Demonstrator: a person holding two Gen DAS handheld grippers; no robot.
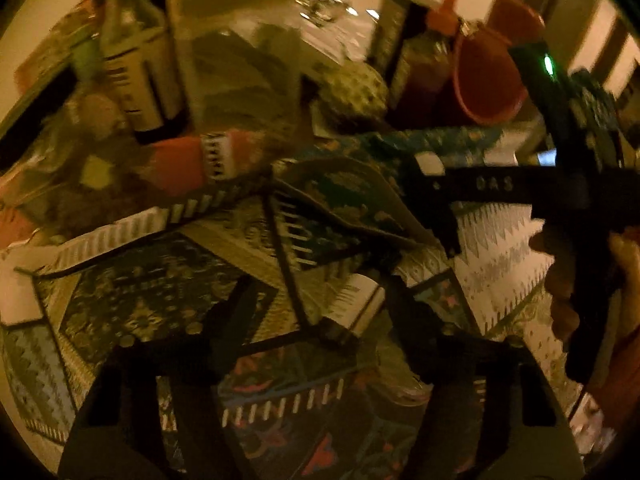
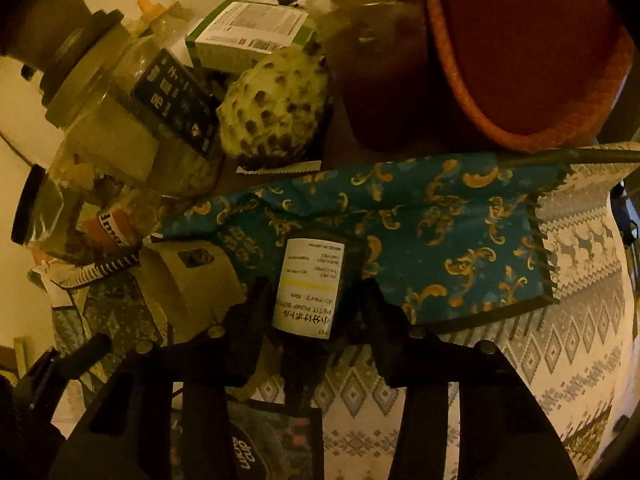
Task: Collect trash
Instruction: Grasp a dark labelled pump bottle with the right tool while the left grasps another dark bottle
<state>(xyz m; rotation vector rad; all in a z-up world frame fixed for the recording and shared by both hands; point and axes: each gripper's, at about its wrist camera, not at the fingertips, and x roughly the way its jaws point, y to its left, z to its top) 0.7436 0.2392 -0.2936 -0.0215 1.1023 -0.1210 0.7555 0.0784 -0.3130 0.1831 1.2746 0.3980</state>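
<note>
In the right wrist view a small dark pump bottle (image 2: 308,288) with a white label lies on a blue cloth with gold swirls (image 2: 440,220). My right gripper (image 2: 314,308) is shut on it, one finger against each side. In the left wrist view, which is blurred, a small white-labelled bottle (image 1: 356,306) lies on patterned cloth between the fingers of my left gripper (image 1: 320,300). It sits close to the right finger; the left finger stands apart from it, so the jaws are open. The right gripper (image 1: 440,200), held in a hand (image 1: 560,280), shows at the right of that view.
Crowded behind the cloth are a red hat (image 2: 520,60), a scaly green fruit (image 2: 276,108), a lidded glass jar (image 2: 140,100), a green-and-white box (image 2: 248,36) and clear wrappers (image 2: 60,216). A tall bottle (image 1: 136,80) and an orange packet (image 1: 188,164) stand far left. White knit-patterned cloth (image 2: 560,340) covers the right.
</note>
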